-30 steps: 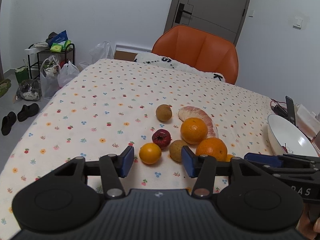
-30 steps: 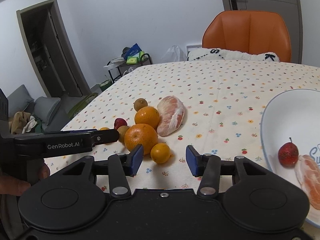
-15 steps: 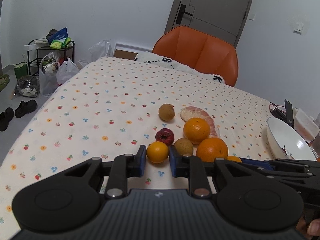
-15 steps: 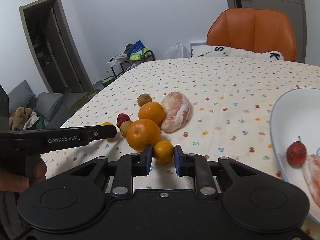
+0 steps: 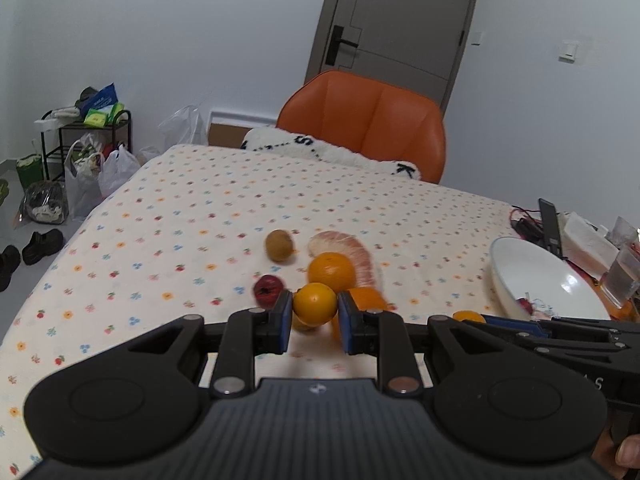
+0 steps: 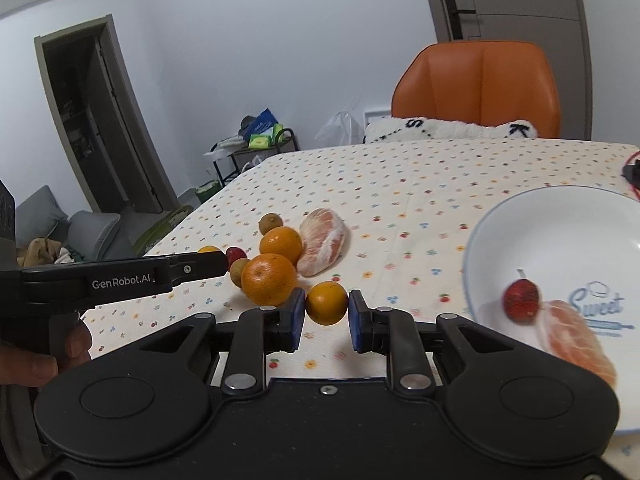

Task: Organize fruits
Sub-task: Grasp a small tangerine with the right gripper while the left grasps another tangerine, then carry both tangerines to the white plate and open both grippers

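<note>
My left gripper (image 5: 314,314) is shut on a small orange (image 5: 314,303), held just above the flowered tablecloth. Behind it lie a red fruit (image 5: 267,290), a brown fruit (image 5: 280,245), two big oranges (image 5: 331,270) and a peeled pomelo piece (image 5: 352,246). My right gripper (image 6: 325,314) is shut on another small orange (image 6: 326,303), left of the white bowl (image 6: 560,232). The bowl holds a red fruit (image 6: 520,295) and a pomelo piece (image 6: 576,340). In the right wrist view, the left gripper (image 6: 212,260) reaches in from the left.
An orange chair (image 5: 364,132) with a white cushion stands at the table's far edge. A phone, cables and a glass (image 5: 620,276) sit beyond the bowl (image 5: 532,268). A rack and bags (image 5: 88,152) stand on the floor at left.
Both grippers went from open to shut, each on a small orange, then rose slightly with the fruit. The other fruits stayed in place.
</note>
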A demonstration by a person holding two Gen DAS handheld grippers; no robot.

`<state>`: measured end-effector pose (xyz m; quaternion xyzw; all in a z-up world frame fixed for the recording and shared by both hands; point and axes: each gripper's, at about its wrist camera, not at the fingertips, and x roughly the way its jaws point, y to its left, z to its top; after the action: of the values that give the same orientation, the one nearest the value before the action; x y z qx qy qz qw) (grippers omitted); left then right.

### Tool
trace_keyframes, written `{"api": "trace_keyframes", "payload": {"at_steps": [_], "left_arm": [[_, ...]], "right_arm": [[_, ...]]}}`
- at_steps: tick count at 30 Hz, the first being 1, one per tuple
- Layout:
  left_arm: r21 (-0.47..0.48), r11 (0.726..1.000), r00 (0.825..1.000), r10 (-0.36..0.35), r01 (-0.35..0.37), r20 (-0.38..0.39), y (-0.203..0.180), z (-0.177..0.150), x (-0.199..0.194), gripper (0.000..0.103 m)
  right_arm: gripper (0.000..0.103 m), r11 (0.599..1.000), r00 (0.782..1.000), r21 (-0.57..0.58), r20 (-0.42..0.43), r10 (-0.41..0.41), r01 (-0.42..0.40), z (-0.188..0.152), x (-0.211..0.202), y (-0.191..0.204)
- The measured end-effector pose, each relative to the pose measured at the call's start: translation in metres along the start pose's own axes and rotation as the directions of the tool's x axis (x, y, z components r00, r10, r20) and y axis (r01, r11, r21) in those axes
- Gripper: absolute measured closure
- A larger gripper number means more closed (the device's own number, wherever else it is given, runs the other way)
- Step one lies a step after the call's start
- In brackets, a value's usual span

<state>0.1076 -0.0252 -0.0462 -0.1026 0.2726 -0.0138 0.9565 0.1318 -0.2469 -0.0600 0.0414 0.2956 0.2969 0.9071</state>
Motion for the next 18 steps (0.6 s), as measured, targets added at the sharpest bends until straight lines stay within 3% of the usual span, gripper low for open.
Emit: {"api": "trace_keyframes", "payload": {"at_steps": [18], "left_arm": [[0.088,0.992,0.996,-0.087,0.086,0.008,-0.066,0.001,-0.002,0.08]], "right_arm": [[0.081,0.995,0.992,0.063,0.095,-0.089,0.083,-0.005,-0.052,-0.04]]}}
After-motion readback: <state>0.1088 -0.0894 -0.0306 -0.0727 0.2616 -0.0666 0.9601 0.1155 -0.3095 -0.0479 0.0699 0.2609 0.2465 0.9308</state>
